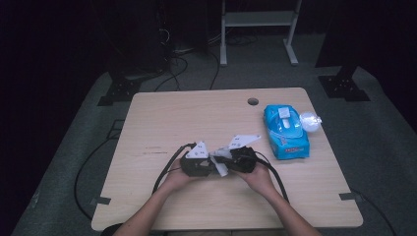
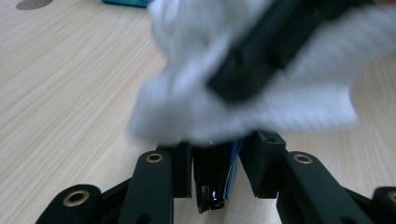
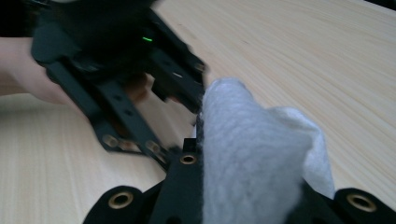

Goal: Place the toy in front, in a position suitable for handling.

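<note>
At about seven o'clock from the table's (image 1: pixel 162 113) centre, the left gripper (image 1: pixel 195 162) pinches a small dark flat object with a blue edge (image 2: pixel 217 175) between narrowly parted jaws. Just at its three o'clock, the right gripper (image 1: pixel 241 158) clamps a crumpled white wipe (image 3: pixel 252 154) and presses it against that object. A hard rub could knock the object loose. The blue wipes packet (image 1: pixel 286 132) lies at two o'clock.

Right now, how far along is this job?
Done: a white wipe is out; the blue pack lies on the table's right side. In hand: the right tongs clamp the wipe against a dark flat item gripped in the left tongs. Left: probably finishing the wiping; whether the item is clean can't be told.
</note>
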The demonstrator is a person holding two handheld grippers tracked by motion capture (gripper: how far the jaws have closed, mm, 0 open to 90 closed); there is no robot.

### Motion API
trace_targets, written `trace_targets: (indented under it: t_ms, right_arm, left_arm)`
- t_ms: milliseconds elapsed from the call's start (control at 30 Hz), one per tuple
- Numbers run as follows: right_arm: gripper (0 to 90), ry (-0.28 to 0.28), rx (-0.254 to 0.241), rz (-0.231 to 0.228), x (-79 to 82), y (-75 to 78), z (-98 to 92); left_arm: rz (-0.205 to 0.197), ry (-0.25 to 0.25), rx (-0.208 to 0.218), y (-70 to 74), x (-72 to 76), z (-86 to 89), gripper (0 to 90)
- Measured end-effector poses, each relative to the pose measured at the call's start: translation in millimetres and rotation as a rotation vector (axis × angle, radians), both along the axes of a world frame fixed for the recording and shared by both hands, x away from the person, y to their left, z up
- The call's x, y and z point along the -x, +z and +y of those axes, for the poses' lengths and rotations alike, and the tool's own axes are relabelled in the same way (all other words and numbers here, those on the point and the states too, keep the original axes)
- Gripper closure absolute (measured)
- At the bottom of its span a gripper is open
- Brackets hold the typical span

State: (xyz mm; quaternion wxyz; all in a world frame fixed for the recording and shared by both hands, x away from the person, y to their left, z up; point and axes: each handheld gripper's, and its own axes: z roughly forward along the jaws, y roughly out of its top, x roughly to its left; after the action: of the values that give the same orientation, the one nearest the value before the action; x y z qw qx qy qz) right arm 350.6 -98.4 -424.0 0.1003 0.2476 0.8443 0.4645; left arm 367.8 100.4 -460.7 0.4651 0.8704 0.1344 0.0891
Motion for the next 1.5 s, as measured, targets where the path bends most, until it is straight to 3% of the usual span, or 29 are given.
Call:
trace_targets:
  t_ms: [33, 67, 133, 367, 467, 567, 700, 800, 867, 1100, 1267, 1500]
  right_arm:
    - [84.6, 0.000, 0.000, 0.000, 0.0, 0.0, 0.0]
    - [84.6, 0.006, 0.042, -0.028, 1.2, -0.3, 6.2]
    - [84.6, -0.012, 0.059, -0.035, -1.2, 0.2, -0.2]
    - [84.5, -0.147, 0.094, -0.034, -13.7, 1.4, -53.8]
    - [84.5, -0.177, 0.098, -0.033, -15.1, 2.7, -65.9]
    - [84.6, -0.165, 0.095, -0.040, -11.5, 3.1, -60.8]
    - [84.5, -0.087, 0.063, -0.032, -7.4, 0.5, -35.6]
    - [84.5, -0.066, 0.080, -0.050, -5.8, -0.8, -23.8]
    - [84.5, -0.081, 0.078, -0.043, -8.0, -0.6, -30.7]
    - [84.5, -0.220, 0.095, -0.026, -13.4, 2.0, -85.5]
    - [84.5, -0.242, 0.085, -0.028, -10.3, -1.5, -89.7]
    - [84.5, -0.221, 0.057, -0.014, -12.2, 0.5, -86.2]
  left_arm:
    - [0.000, 0.000, 0.000, 0.0, 0.0, 0.0, 66.1]
    - [-0.001, 0.001, -0.001, 0.0, 0.1, 0.1, 66.1]
    - [-0.004, -0.001, -0.005, 0.3, 0.3, 0.3, 66.2]
    - [-0.007, 0.001, -0.003, 0.3, -2.1, 1.4, 66.2]
    - [-0.010, 0.003, -0.002, 0.1, -2.5, 0.7, 66.2]
    - [-0.011, 0.001, -0.003, 0.1, -2.6, -0.6, 66.3]
    - [-0.011, 0.001, -0.005, 0.1, -2.7, -0.4, 66.3]
    - [-0.012, 0.006, -0.006, 0.3, -2.9, 2.0, 66.4]
    - [-0.011, 0.006, -0.007, 0.4, -3.8, 3.5, 66.4]
    - [-0.013, 0.007, -0.008, 0.3, -4.8, 4.0, 66.3]
    - [-0.011, 0.009, -0.002, -0.2, -5.7, 3.9, 66.1]
    - [-0.005, 0.012, -0.003, 0.2, -6.7, 4.0, 66.0]
